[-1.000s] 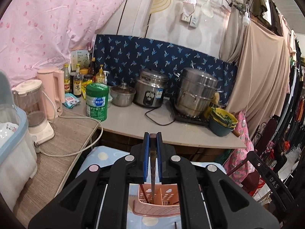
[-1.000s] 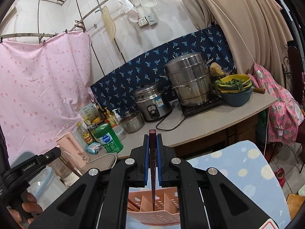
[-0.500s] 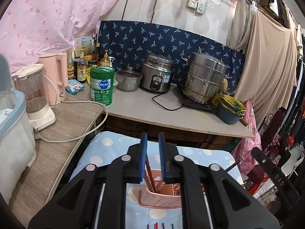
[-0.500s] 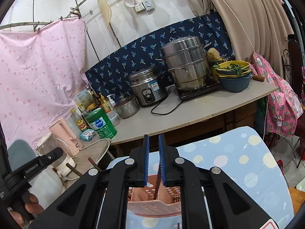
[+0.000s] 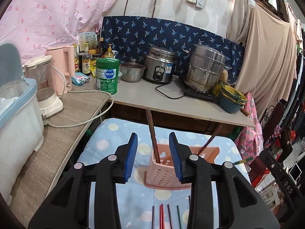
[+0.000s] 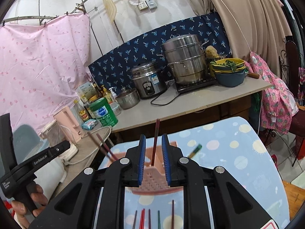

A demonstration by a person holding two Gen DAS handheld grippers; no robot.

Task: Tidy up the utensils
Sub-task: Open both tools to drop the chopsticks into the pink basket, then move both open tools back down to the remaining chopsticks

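Observation:
A pink slotted utensil basket (image 5: 167, 171) (image 6: 152, 179) stands on the blue dotted tablecloth (image 5: 106, 145). My left gripper (image 5: 152, 136) is opening just in front of it. A brown chopstick (image 5: 151, 131) stands in the basket between the blue pads, which are clear of it. My right gripper (image 6: 154, 136) is also opening, with a dark red chopstick (image 6: 156, 135) upright in the basket between its pads, untouched. Other chopsticks (image 6: 105, 146) lean out of the basket. Several loose chopsticks (image 5: 165, 215) (image 6: 150, 217) lie on the cloth under the grippers.
Behind the table runs a counter (image 5: 152, 97) with a steamer pot (image 5: 205, 70), rice cooker (image 5: 160, 66) and green can (image 5: 107, 75). A blender (image 5: 45, 87) and plastic bin (image 5: 15, 114) stand on the left. A hand (image 6: 28, 206) holds the left gripper's handle.
Both grippers were shut on a chopstick above the basket. Their jaws have since parted, leaving the chopsticks standing in the basket, and both grippers have sunk and drawn back a little.

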